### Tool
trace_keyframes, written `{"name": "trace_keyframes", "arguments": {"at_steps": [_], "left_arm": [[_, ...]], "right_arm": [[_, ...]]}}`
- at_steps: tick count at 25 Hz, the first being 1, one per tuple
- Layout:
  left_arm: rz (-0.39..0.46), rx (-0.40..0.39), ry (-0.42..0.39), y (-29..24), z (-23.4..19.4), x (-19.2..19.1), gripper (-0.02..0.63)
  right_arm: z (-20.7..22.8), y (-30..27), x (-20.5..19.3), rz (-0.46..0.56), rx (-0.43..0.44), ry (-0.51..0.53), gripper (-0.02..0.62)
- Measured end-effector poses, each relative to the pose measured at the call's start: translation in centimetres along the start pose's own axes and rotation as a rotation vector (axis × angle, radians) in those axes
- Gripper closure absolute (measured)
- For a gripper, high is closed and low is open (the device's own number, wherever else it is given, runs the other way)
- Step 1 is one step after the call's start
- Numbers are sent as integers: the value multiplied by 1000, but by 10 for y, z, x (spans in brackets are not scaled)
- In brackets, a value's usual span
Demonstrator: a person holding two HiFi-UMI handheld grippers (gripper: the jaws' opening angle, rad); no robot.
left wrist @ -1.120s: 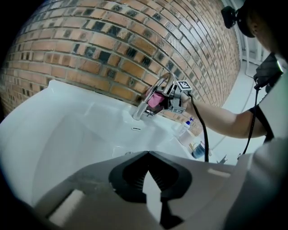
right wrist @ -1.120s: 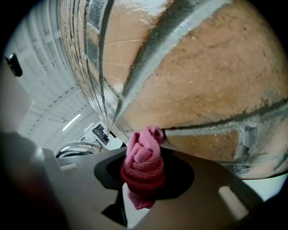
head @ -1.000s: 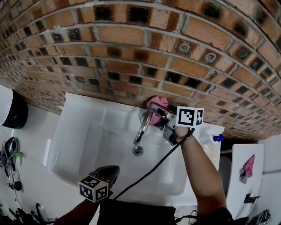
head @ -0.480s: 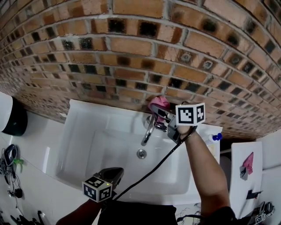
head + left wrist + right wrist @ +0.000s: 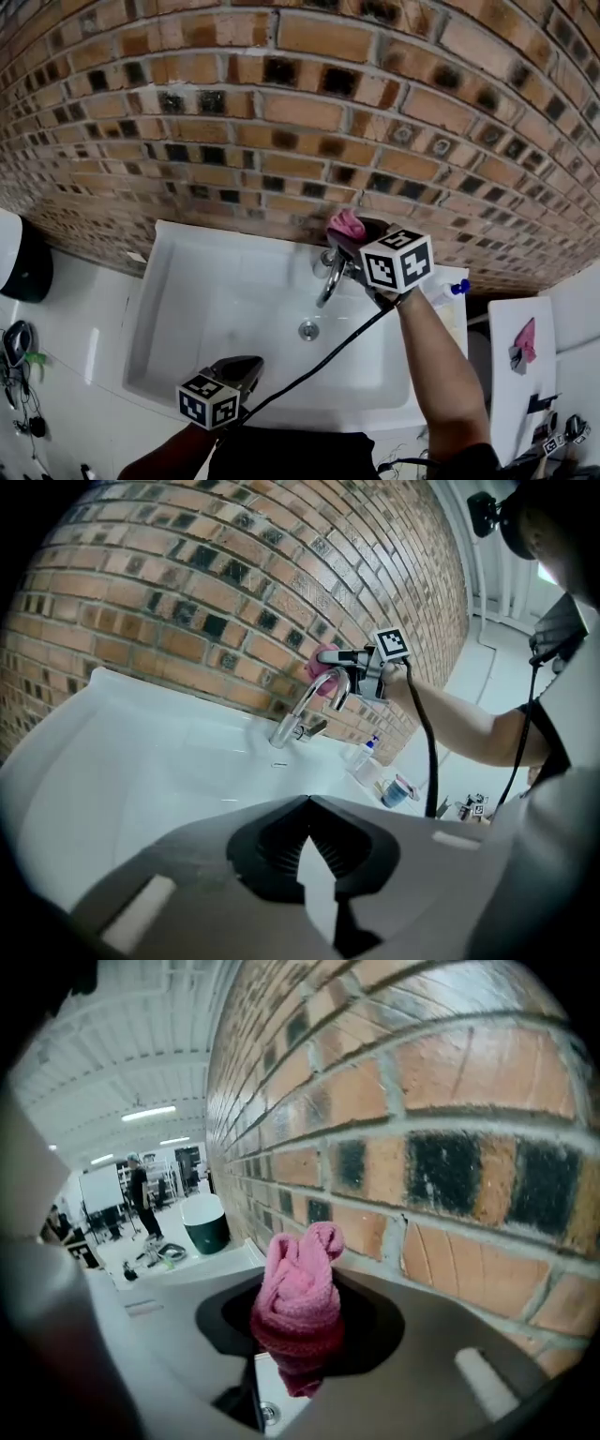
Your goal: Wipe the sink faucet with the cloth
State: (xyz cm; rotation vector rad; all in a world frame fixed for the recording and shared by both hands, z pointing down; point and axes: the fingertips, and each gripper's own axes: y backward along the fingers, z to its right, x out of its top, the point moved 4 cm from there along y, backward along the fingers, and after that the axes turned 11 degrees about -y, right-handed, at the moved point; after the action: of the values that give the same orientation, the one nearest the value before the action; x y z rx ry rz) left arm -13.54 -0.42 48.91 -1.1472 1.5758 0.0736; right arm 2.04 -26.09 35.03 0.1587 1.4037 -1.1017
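Note:
A curved chrome faucet (image 5: pixel 330 274) rises at the back of the white sink (image 5: pixel 187 309), against the brick wall. My right gripper (image 5: pixel 352 234) is shut on a bunched pink cloth (image 5: pixel 344 223), held above the faucet's top, close to the bricks. In the right gripper view the cloth (image 5: pixel 300 1307) sticks out between the shut jaws. My left gripper (image 5: pixel 246 367) hovers over the sink's front rim, shut and empty. The left gripper view shows the faucet (image 5: pixel 307 705) far ahead with the right gripper (image 5: pixel 349 658) and cloth (image 5: pixel 319 664) at its top.
The drain (image 5: pixel 307 330) lies below the spout. A spray bottle with a blue cap (image 5: pixel 444 292) stands on the sink's right ledge. A dark green bin (image 5: pixel 28 267) sits at the far left. Another pink cloth (image 5: pixel 522 342) lies on a white surface at right.
My right gripper with the pink cloth has risen from beside the faucet's neck to above its top, nearer the wall. The left gripper has stayed by the front rim.

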Motion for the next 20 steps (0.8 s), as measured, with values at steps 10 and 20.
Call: {"name": "trace_keyframes", "arguments": {"at_steps": [10,20], "left_arm": [[13,-75,-36,10,-4,-6,601],[4,-63,-50,35,-20,-10,601]], "right_arm": [[-46,16,-9,110,-290,376,457],[-76,17,-26,173,-532,658,457]]}}
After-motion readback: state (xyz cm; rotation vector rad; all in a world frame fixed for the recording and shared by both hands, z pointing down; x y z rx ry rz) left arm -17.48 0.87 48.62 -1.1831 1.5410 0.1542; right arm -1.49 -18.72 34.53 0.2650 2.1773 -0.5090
